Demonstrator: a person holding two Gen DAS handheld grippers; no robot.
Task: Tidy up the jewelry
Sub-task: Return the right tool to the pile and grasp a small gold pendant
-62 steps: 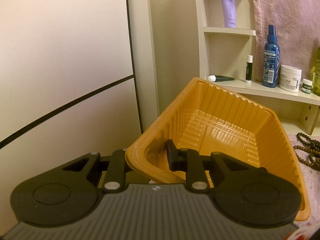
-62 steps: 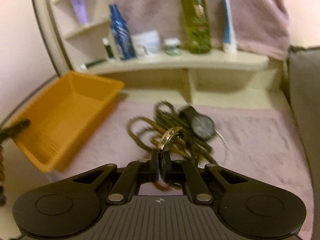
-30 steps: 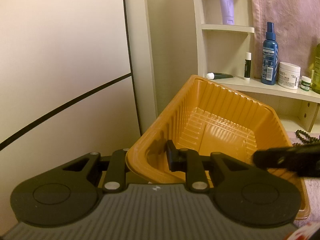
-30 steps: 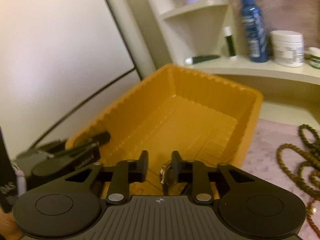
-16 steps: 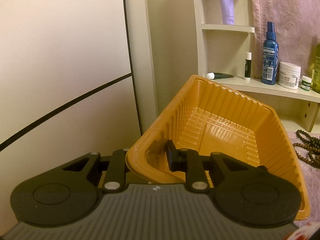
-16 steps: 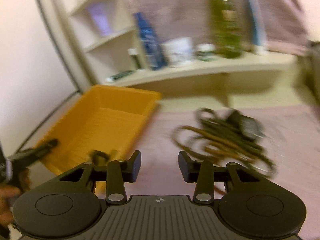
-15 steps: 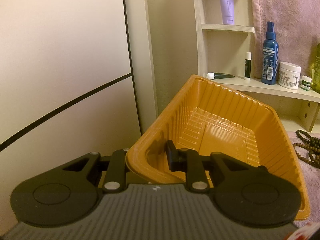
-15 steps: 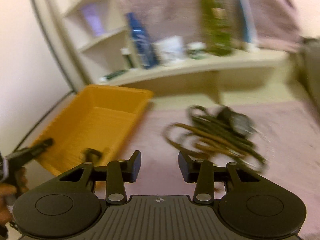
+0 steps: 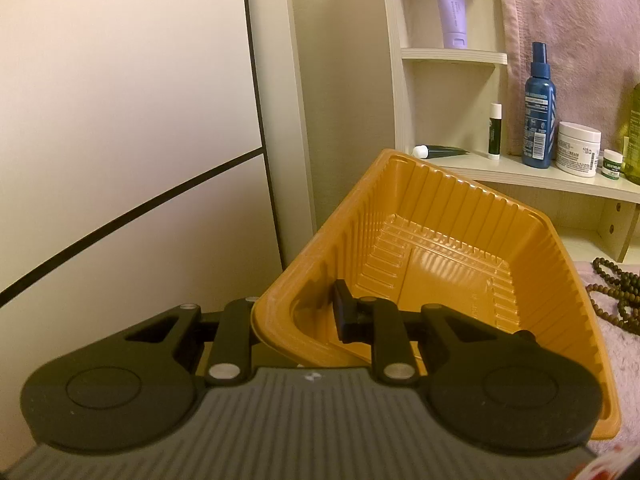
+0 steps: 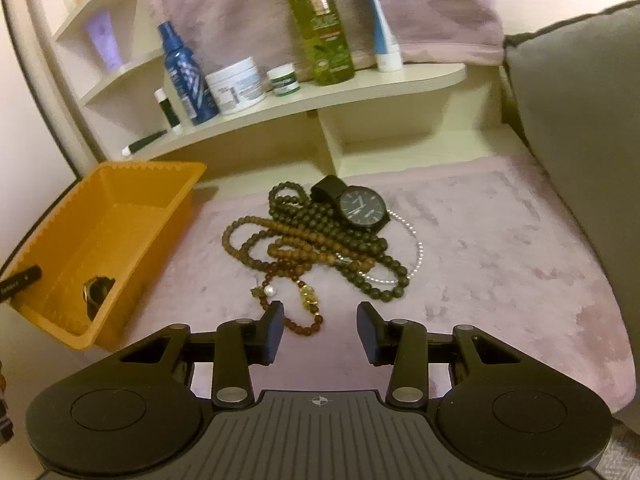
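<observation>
- The left gripper (image 9: 298, 318) is clamped on the near rim of the orange tray (image 9: 532, 268), tilting it.
- A ring (image 10: 97, 289) lies in the tray's near corner.
- The right gripper (image 10: 320, 330) hangs with jaws apart and empty.
- Beyond it, beaded necklaces (image 10: 316, 244) and a watch (image 10: 362, 208) lie mid-mat (image 10: 500, 248).

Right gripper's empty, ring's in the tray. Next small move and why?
Probably ease the right gripper forward and down onto the nearest bead strand and close. Its jaws stand open with nothing between them, the ring already lies in the orange tray, and the bead necklaces, watch and thin chain remain on the pink mat. The left gripper clamps the tray's rim.
</observation>
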